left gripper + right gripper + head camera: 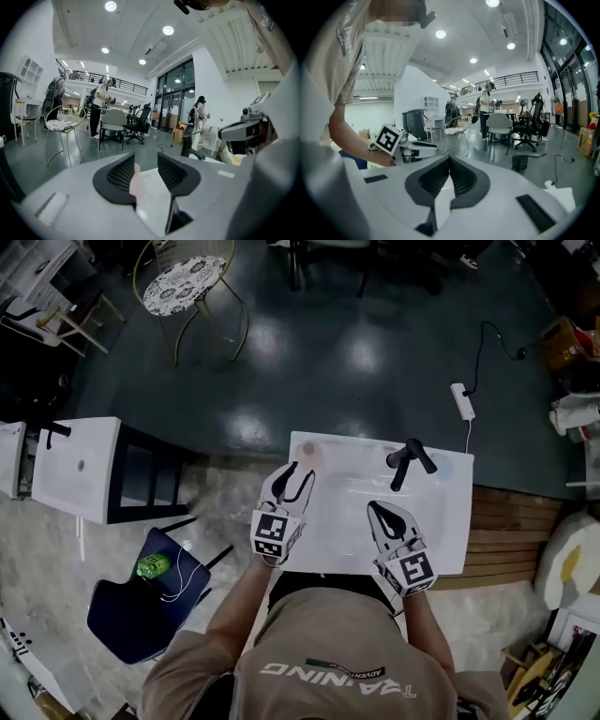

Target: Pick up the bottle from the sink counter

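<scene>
A pale pink, see-through bottle [310, 455] stands near the far left corner of the white sink counter [441, 521]. My left gripper [300, 474] points at it from just in front, jaws open. In the left gripper view the pink bottle [135, 182] shows low between the two black pads, close to the left pad [117, 176], and neither pad presses on it. My right gripper [374, 507] hovers over the middle of the counter, shut with nothing in it. In its own view the right gripper [450, 162] has its tips touching.
A black faucet [410, 461] stands at the counter's far right. A white power strip [462, 400] lies on the dark floor beyond. To the left are a white side table [80, 468], a blue chair [131, 610] holding a green bottle [153, 565], and a round wire chair [183, 282].
</scene>
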`<state>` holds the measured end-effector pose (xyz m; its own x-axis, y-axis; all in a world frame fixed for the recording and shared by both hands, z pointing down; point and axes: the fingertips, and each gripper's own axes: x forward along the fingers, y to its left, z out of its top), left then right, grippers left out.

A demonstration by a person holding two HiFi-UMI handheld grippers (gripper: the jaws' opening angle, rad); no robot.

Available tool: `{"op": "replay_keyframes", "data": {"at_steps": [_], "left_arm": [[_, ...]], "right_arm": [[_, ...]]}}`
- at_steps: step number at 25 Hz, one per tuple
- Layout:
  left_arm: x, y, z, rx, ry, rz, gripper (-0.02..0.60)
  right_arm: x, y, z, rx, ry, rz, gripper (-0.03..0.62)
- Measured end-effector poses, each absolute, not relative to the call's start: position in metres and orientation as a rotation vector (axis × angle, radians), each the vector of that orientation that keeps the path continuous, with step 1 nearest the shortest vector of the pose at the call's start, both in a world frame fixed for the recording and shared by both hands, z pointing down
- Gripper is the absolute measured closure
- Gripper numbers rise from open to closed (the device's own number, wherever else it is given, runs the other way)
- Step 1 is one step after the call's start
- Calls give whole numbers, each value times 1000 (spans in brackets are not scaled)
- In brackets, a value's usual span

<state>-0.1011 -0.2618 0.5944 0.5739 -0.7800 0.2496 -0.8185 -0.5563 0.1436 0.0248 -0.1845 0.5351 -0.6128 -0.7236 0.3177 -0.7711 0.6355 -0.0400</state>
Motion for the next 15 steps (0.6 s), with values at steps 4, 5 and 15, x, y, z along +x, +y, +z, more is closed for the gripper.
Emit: {"op": "replay_keyframes", "data": {"at_steps": [4,5,15], "left_arm": [[-101,-280,622,2572,-1315,287,445],[-101,-285,628,2566,-1316,292,445],[-93,-310,661,2525,-1313,321,445]], "right_arm": [[28,-181,548,1219,-2542,299,586],[31,-181,551,1219,-2532,312,586],[36,-202,566,1196,-2527,318,586]]}}
